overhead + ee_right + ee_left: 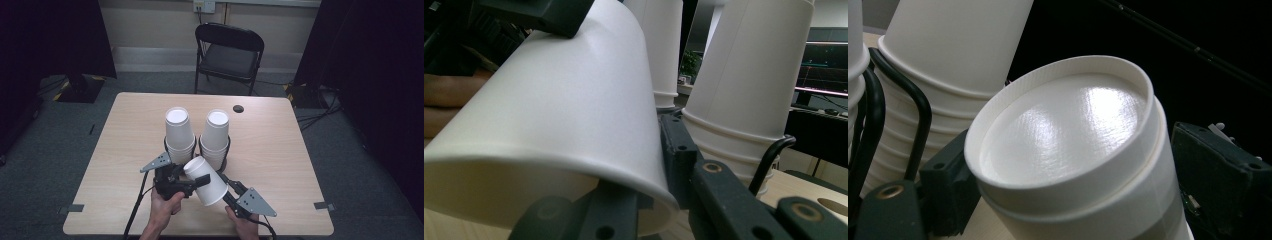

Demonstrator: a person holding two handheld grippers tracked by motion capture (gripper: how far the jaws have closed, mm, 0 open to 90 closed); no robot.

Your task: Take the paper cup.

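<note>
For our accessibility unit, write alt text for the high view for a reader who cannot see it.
Two hand-held grippers, left gripper and right gripper, grip one tilted white cup between them above a wooden table. Behind it stand two stacks of upturned cups in black wire holders; a black chair stands beyond.

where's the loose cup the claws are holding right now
In the high view the loose cup sits tilted above the table's near edge, between both claws, just in front of the two cup stacks.

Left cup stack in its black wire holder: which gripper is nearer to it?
Left. The left gripper sits just in front of the left cup stack; the right gripper is farther right, below the right cup stack.
</note>
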